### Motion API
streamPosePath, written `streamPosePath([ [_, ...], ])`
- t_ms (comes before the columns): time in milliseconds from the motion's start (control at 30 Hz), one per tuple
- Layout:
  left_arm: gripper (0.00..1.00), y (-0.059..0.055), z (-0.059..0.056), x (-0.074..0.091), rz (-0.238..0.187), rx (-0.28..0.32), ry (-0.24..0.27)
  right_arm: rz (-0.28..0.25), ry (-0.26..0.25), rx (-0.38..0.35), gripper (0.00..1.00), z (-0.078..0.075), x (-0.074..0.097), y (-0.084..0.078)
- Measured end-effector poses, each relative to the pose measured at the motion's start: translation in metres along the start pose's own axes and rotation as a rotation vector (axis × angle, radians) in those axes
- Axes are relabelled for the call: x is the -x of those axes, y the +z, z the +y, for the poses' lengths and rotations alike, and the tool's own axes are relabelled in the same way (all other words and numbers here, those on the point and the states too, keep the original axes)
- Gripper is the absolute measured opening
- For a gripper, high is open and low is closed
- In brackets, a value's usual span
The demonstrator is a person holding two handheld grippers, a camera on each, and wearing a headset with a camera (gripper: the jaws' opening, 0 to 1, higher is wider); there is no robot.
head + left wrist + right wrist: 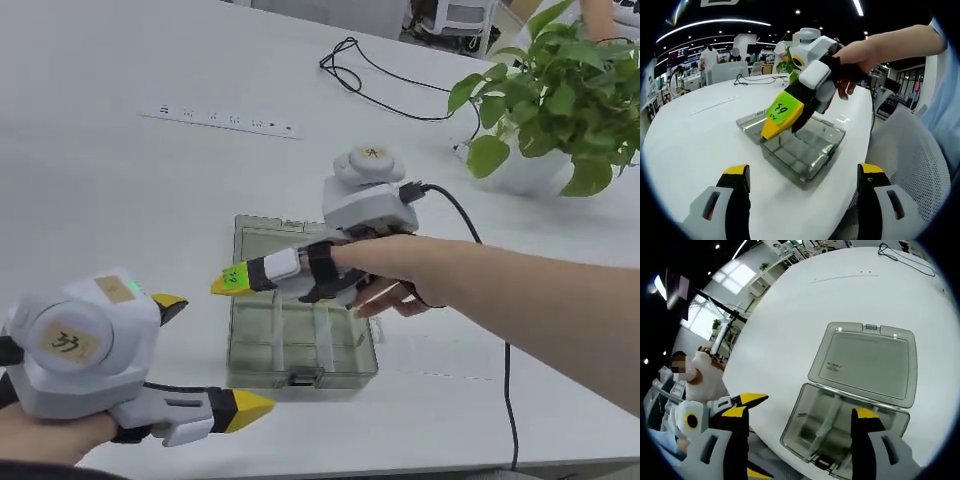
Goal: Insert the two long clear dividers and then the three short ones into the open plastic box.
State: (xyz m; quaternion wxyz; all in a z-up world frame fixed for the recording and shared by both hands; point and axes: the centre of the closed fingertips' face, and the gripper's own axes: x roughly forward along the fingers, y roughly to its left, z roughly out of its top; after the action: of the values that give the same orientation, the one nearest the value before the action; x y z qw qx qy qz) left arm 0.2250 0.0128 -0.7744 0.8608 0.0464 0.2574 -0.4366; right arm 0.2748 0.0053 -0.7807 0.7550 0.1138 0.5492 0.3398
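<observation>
The clear grey plastic box [352, 372] lies open on the white table, its lid [262, 238] flat behind the base. Two clear dividers [276, 332] stand in the base, running front to back. My right gripper [232, 283] hovers over the box, pointing left. In the right gripper view its jaws [800, 420] are wide apart and open, with nothing between them, above the base [805, 412] and lid [865, 360]. My left gripper [210, 355] is open and empty, near the table's front edge, left of the box [805, 150]. It faces the right gripper [782, 117].
A white power strip [220, 118] lies at the back. A black cable [380, 80] runs toward a potted plant [560, 100] at the back right. The right gripper's cable [495, 300] trails down the right side.
</observation>
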Motion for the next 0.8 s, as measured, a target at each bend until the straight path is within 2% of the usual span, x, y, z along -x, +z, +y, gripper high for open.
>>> streamPosePath([
  [67,0.9,0.002,-0.001,0.001,-0.002,0.002,0.005,-0.019,0.04,0.015,0.85,0.008,0.002,0.002],
  [100,0.9,0.002,-0.001,0.001,-0.003,0.005,0.007,-0.031,0.079,0.029,0.87,0.015,0.003,0.003],
  [167,0.9,0.004,0.0,0.002,-0.01,0.024,0.01,-0.059,0.135,0.015,0.91,0.018,0.004,0.008],
  [200,0.9,0.004,0.0,0.002,-0.011,0.027,0.013,-0.084,0.153,0.03,0.92,0.021,0.006,0.012],
  [233,0.9,0.004,0.0,0.002,-0.011,0.029,0.015,-0.092,0.147,0.022,0.92,0.02,0.008,0.014],
  [267,0.9,0.004,0.001,0.003,-0.008,0.032,0.019,-0.122,0.183,0.05,0.93,0.025,0.012,0.02],
  [300,0.9,0.005,0.001,0.004,-0.009,0.034,0.022,-0.133,0.188,0.06,0.94,0.026,0.015,0.022],
  [400,0.9,0.005,0.003,0.006,-0.01,0.043,0.035,-0.125,0.197,0.113,0.98,0.023,0.023,0.018],
  [467,0.9,0.006,0.004,0.007,-0.01,0.045,0.044,-0.172,0.216,0.199,0.99,0.026,0.027,0.022],
  [500,0.9,0.006,0.004,0.008,-0.011,0.046,0.049,-0.171,0.2,0.231,1.0,0.022,0.029,0.019],
  [533,0.9,0.006,0.005,0.008,-0.012,0.05,0.053,-0.168,0.217,0.278,1.0,0.024,0.03,0.016],
  [567,0.9,0.007,0.005,0.009,-0.014,0.056,0.056,-0.162,0.204,0.331,1.0,0.02,0.031,0.013],
  [600,0.9,0.008,0.005,0.009,-0.015,0.055,0.059,-0.144,0.192,0.352,1.0,0.016,0.031,0.009],
  [633,0.9,0.008,0.005,0.009,-0.015,0.055,0.066,-0.155,0.208,0.409,1.0,0.017,0.033,0.008],
  [700,0.9,0.009,0.006,0.01,-0.018,0.061,0.073,-0.15,0.197,0.424,1.0,0.008,0.035,0.009],
  [800,0.9,0.011,0.007,0.01,-0.022,0.068,0.082,-0.203,0.201,0.503,1.0,0.004,0.042,0.012],
])
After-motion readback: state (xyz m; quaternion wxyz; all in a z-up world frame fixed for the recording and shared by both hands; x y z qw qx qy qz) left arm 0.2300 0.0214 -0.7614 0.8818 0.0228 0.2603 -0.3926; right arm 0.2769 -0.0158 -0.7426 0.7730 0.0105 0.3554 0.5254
